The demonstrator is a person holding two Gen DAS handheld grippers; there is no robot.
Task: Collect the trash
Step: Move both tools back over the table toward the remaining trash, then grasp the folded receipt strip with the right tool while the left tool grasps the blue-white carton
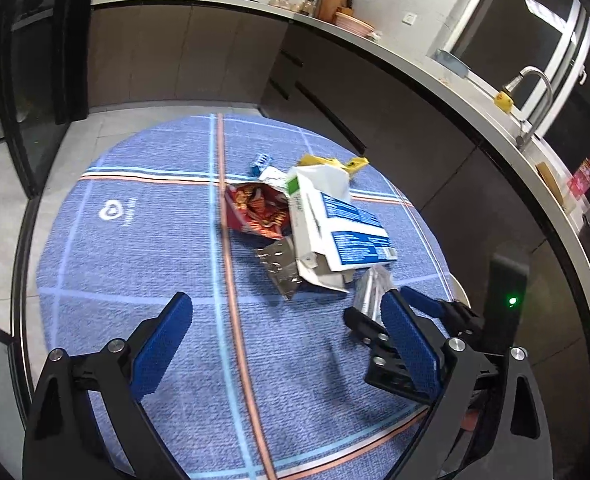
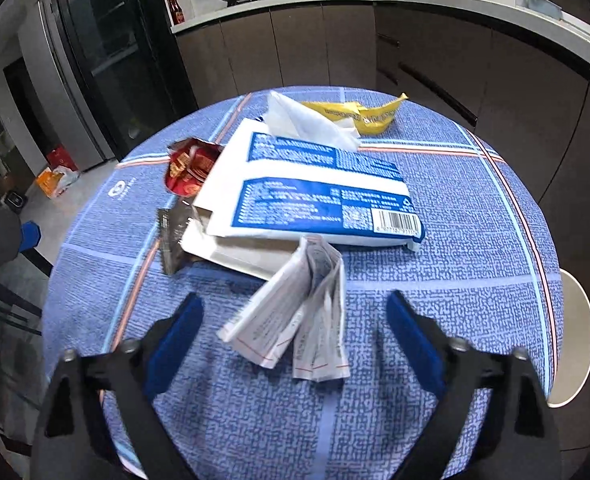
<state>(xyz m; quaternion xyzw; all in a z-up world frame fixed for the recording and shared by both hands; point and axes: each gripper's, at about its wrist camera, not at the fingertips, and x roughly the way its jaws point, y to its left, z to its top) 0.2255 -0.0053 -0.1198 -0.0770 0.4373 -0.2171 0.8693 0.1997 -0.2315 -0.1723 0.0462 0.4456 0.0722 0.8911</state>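
1. The trash lies in a heap in the middle of the round blue surface point(image 2: 475, 240).
2. The folded paper slips point(image 2: 295, 312) lie nearest, between the spread right tongs point(image 2: 295, 320), not pinched. They look light, thin and floppy.
3. I would pinch the folded end so they stay together.
4. The white and blue box point(image 2: 315, 192) looks stiff but easy to crush.
5. The left tongs point(image 1: 287, 320) are spread too, holding nothing.
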